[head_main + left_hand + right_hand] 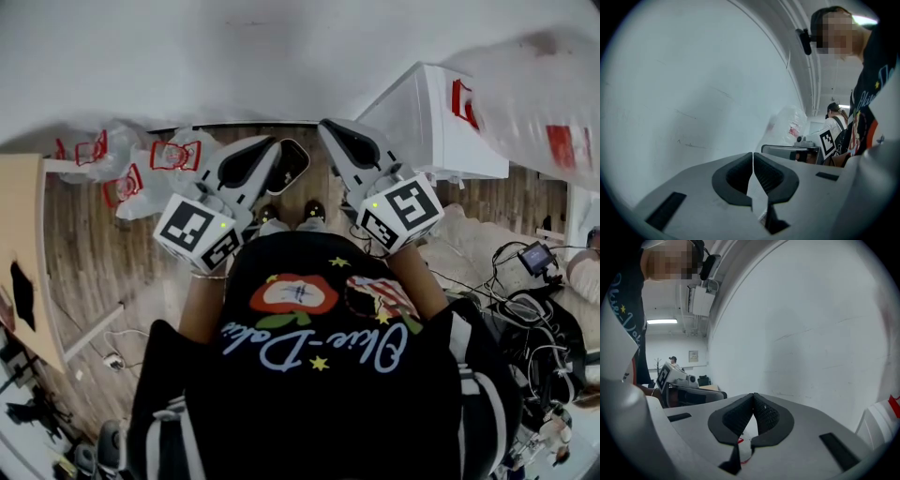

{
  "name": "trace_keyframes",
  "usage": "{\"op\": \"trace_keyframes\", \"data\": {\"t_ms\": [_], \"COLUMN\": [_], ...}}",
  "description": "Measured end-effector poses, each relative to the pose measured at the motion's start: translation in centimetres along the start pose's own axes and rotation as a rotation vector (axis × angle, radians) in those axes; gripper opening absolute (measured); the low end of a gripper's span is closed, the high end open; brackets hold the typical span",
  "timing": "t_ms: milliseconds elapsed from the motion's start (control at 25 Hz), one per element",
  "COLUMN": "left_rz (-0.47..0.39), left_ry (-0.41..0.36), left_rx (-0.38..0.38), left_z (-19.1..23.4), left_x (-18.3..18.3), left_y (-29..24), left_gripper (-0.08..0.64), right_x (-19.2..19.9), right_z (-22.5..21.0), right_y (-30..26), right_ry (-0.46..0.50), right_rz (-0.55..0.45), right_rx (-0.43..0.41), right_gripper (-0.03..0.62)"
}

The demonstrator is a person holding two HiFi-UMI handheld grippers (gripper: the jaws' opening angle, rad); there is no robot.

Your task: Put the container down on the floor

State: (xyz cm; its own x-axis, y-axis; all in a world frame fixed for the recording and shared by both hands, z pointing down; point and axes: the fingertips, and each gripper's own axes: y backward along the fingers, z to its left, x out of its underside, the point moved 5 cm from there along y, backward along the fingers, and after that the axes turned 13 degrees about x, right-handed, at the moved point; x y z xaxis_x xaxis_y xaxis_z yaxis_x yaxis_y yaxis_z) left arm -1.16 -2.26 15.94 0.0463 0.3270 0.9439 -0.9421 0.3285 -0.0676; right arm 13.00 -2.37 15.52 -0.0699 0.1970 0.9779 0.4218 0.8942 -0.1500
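I hold both grippers up in front of my chest, side by side and pointing at a white wall. My left gripper [284, 146] is shut, its ribbed pads meeting at the tips [753, 154] with nothing between them. My right gripper [328, 127] is shut as well [753, 395] and holds nothing. A white box-like container [436, 122] with a red mark stands to the right of the right gripper, apart from both. Neither gripper touches it. Each gripper view shows the other gripper off to the side: the right gripper [806, 151] and the left gripper [677, 380].
Clear plastic bags with red print [141, 169] lie on the wooden floor [94, 253] at the left. A wooden tabletop edge [23, 253] is at the far left. A large plastic bag [544, 103] is at the upper right, with cables and gear [525, 309] below it.
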Motion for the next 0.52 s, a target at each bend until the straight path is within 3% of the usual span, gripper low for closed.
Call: {"op": "trace_keyframes", "data": {"t_ms": [520], "left_rz": [0.0], "left_ry": [0.023], "left_rx": [-0.008], "left_z": [0.76], "left_x": [0.05], "left_y": [-0.39], "left_gripper": [0.008], "right_x": [0.02], "right_z": [-0.19], "right_y": [-0.84], "right_ry": [0.007], "right_rz": [0.004], "right_rx": [-0.003], "right_gripper": [-0.002]}}
